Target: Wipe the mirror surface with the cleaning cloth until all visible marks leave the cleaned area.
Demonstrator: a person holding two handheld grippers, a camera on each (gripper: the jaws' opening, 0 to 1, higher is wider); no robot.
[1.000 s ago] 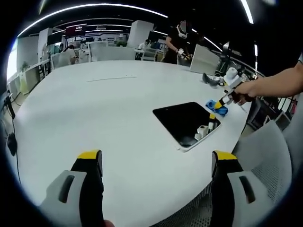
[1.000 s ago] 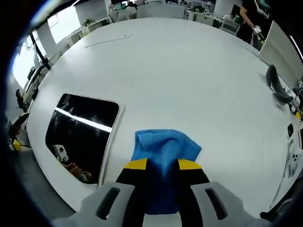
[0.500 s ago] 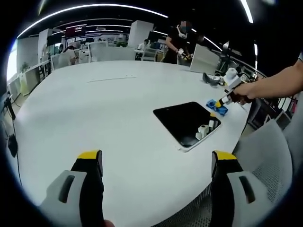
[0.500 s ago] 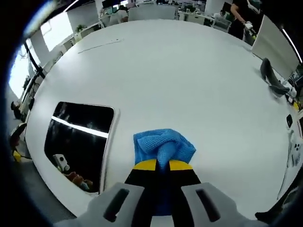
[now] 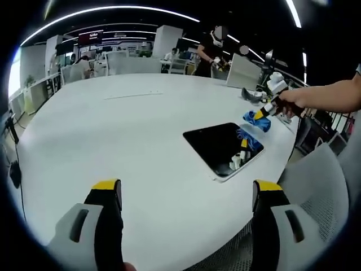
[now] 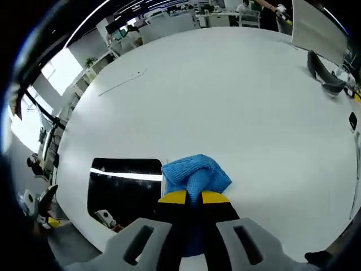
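table: large white round top point(image 5: 113, 130), seen in both views; near edge is cut off by the left gripper's jaws in the left gripper view and by the right gripper's body in the right gripper view.
background: open office with ceiling light strips, desks and a standing person at the far side; details are too small and blurred to be made out.
chair: grey mesh seat point(image 5: 321, 186) is seen just off the table's near-right edge in the left gripper view, partly cut off by the view's edge.
mirror: dark rectangular slab point(image 5: 221, 145) lies flat near the table edge; the surface reads black with reflections (a light strip, small pale shapes), so marks on it cannot be judged. In the right gripper view point(image 6: 131, 183) its lower corner is hidden behind the gripper.
left gripper: point(image 5: 189, 195) jaws are spread wide with nothing between them, held over bare table well apart from the mirror.
right gripper: point(image 6: 194, 197) jaws are pressed together on the cloth; in the left gripper view it point(image 5: 263, 112) is seen small at the mirror's far corner, held by a hand point(image 5: 290, 101) with the forearm running out of frame.
cleaning cloth: blue, bunched point(image 6: 194, 174), pinched at its near part; that part is hidden between the jaws. It sits at the mirror's edge, overlapping the corner; whether it is touching the glass cannot be told.
dark object: grey curved item point(image 6: 324, 70) lies on the far table; it cannot be identified.
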